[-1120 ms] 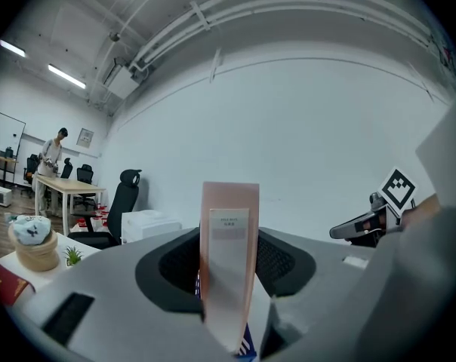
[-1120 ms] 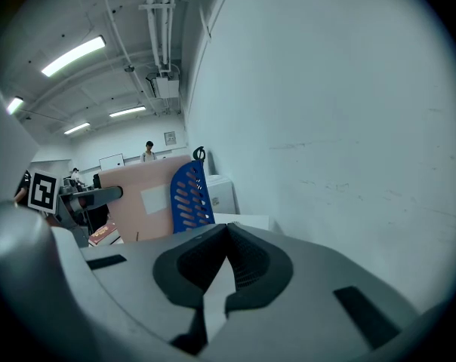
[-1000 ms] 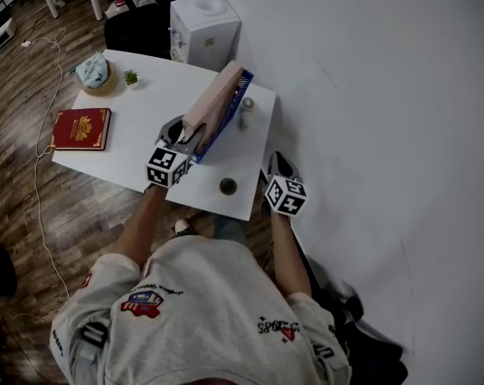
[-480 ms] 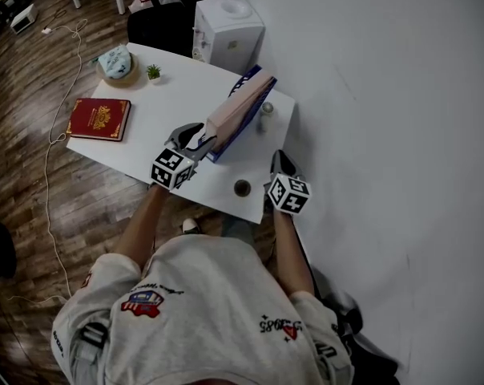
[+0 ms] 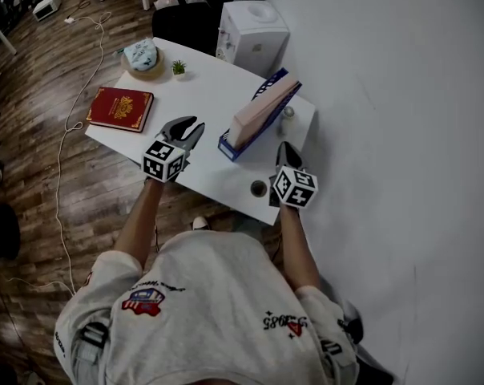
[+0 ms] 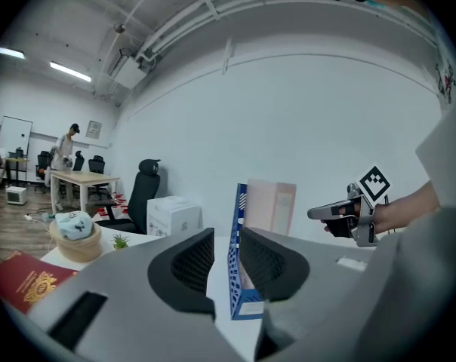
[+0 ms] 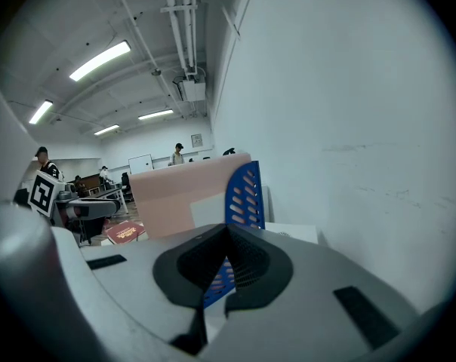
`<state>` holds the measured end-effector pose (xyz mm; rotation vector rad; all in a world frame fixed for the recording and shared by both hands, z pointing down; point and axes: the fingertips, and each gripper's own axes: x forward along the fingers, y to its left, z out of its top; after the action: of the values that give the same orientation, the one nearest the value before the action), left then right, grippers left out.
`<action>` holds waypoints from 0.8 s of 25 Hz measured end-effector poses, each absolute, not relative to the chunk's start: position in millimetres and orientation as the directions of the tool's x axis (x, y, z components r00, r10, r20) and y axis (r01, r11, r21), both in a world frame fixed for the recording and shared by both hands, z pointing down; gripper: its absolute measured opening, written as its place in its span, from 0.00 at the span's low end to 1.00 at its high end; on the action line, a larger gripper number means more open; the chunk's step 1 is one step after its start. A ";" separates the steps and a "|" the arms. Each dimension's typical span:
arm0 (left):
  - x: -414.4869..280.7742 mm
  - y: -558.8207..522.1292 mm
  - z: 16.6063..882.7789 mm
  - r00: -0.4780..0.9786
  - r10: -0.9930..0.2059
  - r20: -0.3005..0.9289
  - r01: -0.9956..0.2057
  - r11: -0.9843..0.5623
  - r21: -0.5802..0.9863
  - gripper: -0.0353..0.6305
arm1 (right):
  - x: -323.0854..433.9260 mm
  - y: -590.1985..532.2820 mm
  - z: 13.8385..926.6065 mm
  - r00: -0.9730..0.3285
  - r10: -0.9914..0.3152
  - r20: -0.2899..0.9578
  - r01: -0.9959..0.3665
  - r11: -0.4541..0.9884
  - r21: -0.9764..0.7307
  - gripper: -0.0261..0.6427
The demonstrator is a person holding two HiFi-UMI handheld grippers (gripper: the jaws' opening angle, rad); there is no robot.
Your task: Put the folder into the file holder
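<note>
A pink folder stands tilted in the blue perforated file holder on the white table. My left gripper hovers left of the holder's near end, apart from it. Its jaws are open and have just been closing with nothing between them. In the left gripper view the holder and folder show beyond the left gripper. My right gripper sits shut and empty at the table's right edge, just right of the holder. The right gripper view shows the right gripper in front of the folder and the holder's blue wall.
A red book lies at the table's left edge. A potted plant and a pale blue object on a basket stand at the far corner. A dark round item and a small bottle flank the holder. The wall runs along the right.
My left gripper has come off the folder's near end and drawn back to the left. The folder stays in the holder. The right gripper has edged nearer the holder.
</note>
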<state>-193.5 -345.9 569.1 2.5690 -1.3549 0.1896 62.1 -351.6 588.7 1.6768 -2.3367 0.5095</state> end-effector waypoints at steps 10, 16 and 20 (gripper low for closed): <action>-250.6 -341.9 538.1 0.443 -0.879 0.178 -0.896 -0.431 0.106 0.06 | 36.0 -362.6 546.2 -0.361 -0.896 0.258 -0.932 0.346 -0.103 0.03; -254.9 -340.5 530.9 0.429 -0.886 0.173 -0.903 -0.419 0.093 0.06 | 34.6 -359.9 538.1 -0.361 -0.909 0.206 -0.932 0.351 -0.086 0.03; -254.1 -339.0 535.4 0.434 -0.883 0.179 -0.901 -0.422 0.103 0.06 | 36.0 -358.8 541.2 -0.356 -0.910 0.211 -0.934 0.345 -0.088 0.03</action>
<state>-254.1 -339.0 535.4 2.5001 -1.5739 0.1434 36.0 -358.8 541.2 1.7044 -2.4720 0.2930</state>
